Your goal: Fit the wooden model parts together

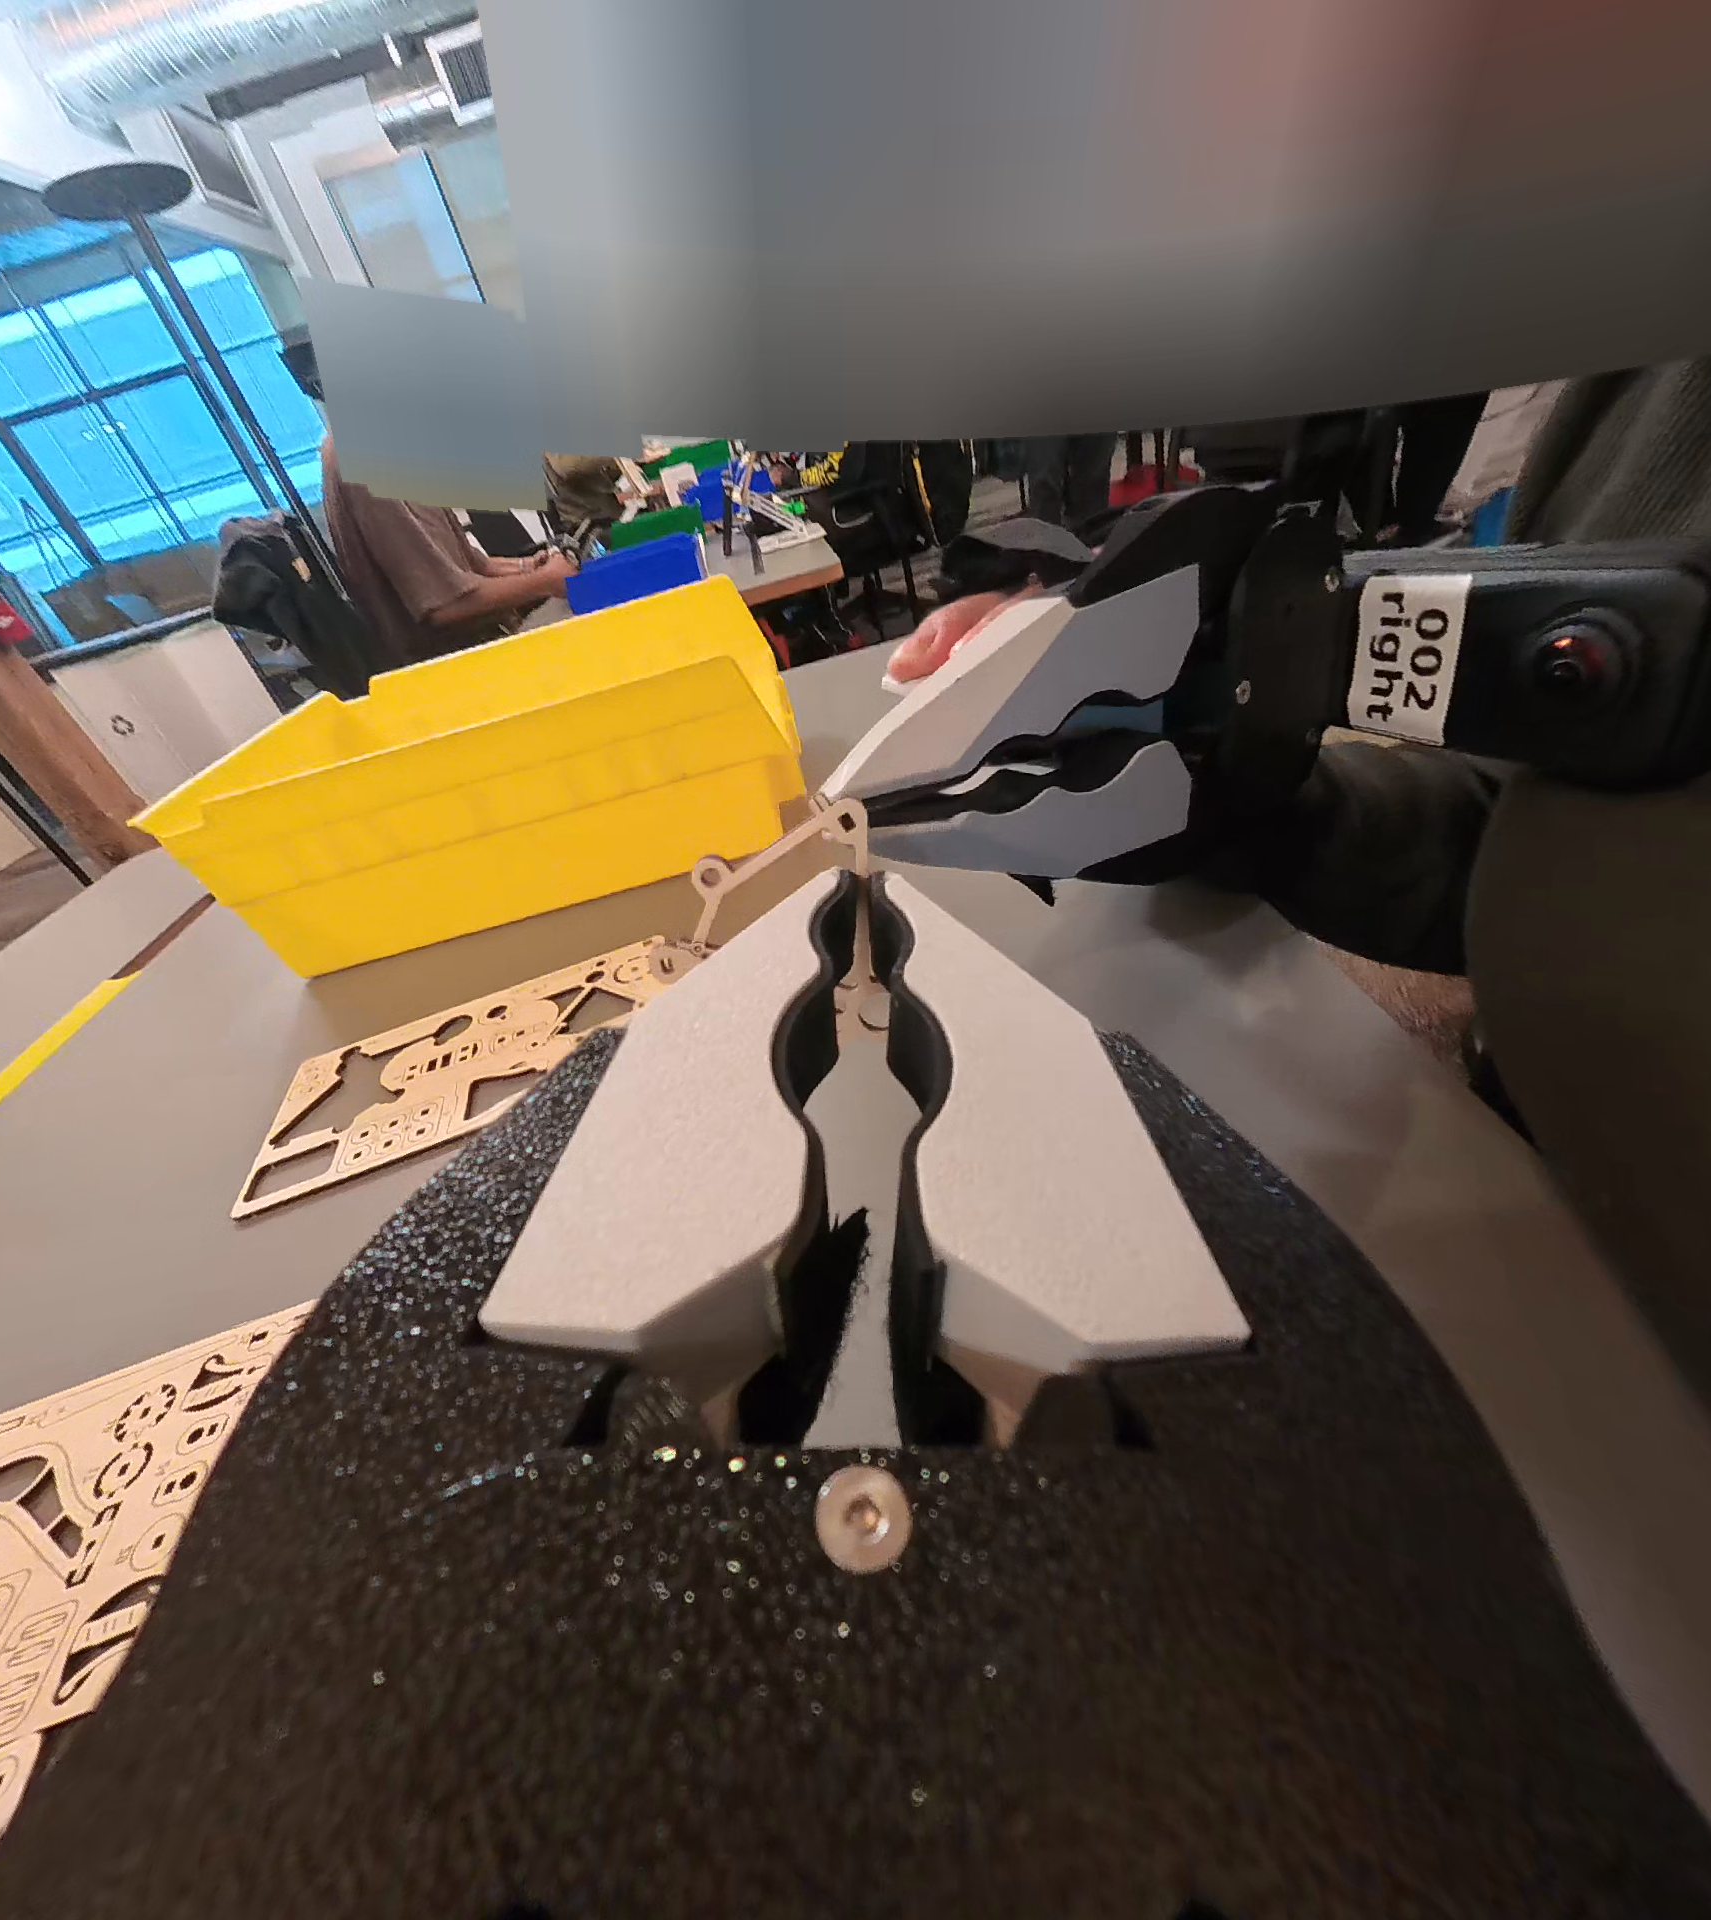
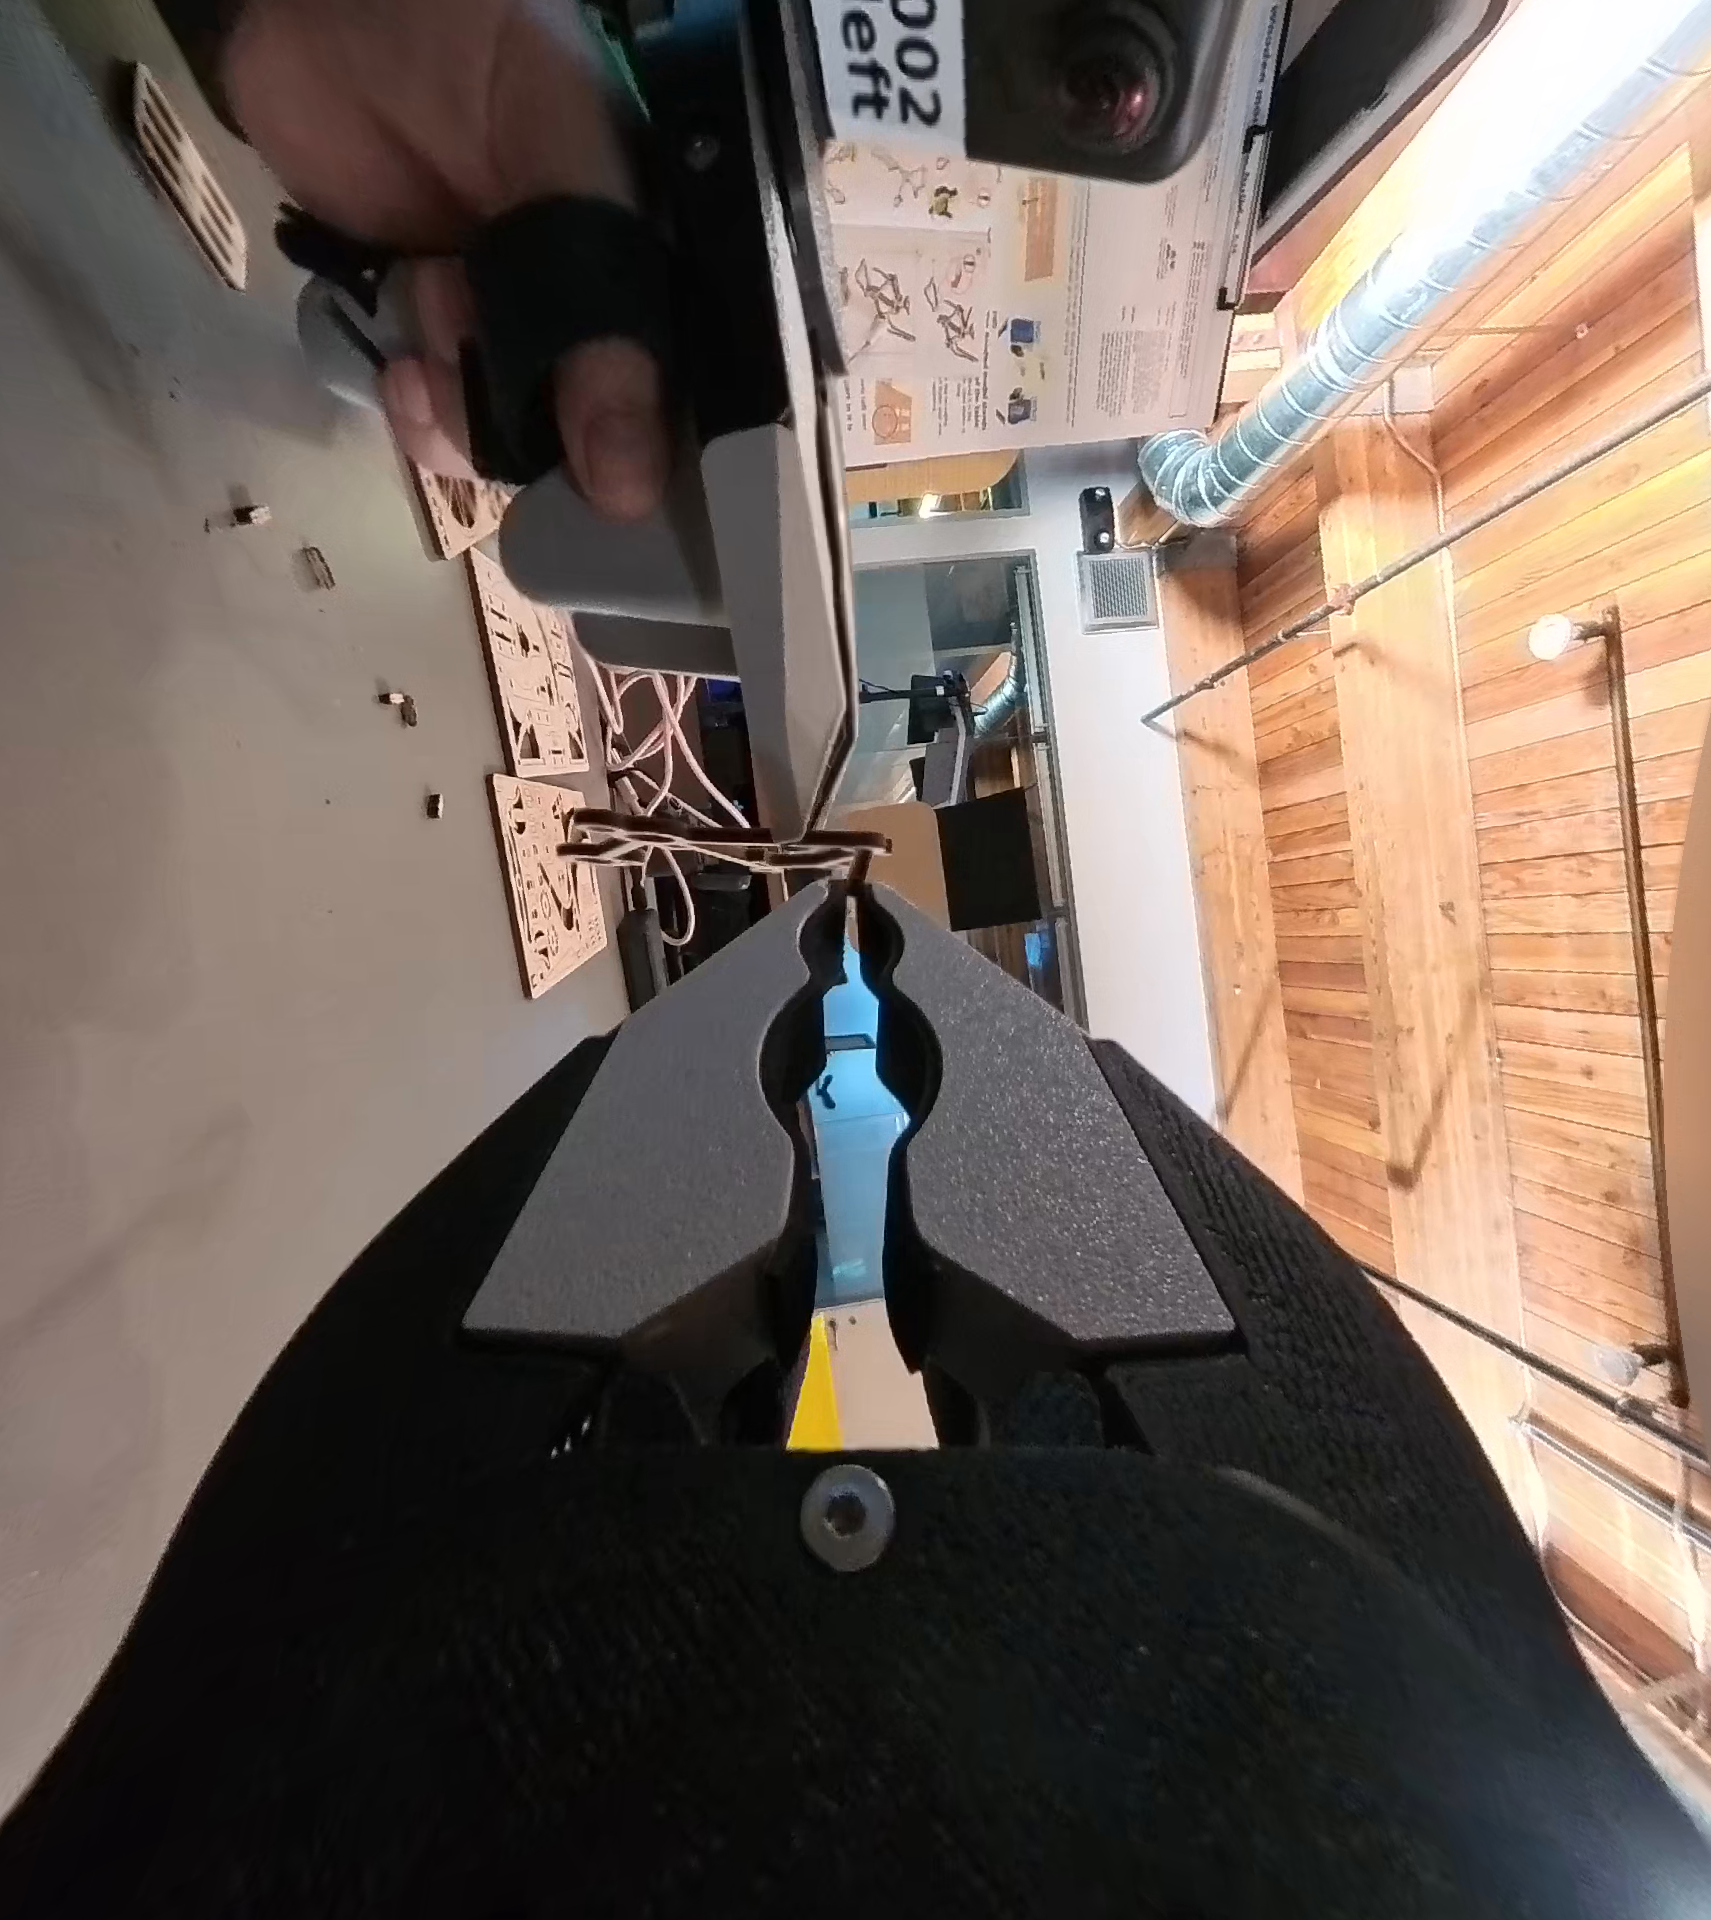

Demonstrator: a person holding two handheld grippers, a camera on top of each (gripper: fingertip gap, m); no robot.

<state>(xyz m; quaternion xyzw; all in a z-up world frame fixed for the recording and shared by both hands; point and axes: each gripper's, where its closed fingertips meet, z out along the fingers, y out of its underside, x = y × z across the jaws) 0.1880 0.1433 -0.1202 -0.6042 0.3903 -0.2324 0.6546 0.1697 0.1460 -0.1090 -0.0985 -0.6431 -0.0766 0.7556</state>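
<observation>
Grippers — left gripper (image 1: 861,883), right gripper (image 1: 856,821) — pinch one wooden model (image 1: 778,862).

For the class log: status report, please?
Left gripper and right gripper shut on wooden model, held above table. Nothing in the way.

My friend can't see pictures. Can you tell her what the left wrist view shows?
The left gripper pinches a thin wooden model piece, and the right gripper meets it from the right, pinching a jointed wooden piece. Behind them, on the gray table, sit a yellow bin and cut-out wooden sheets.
</observation>
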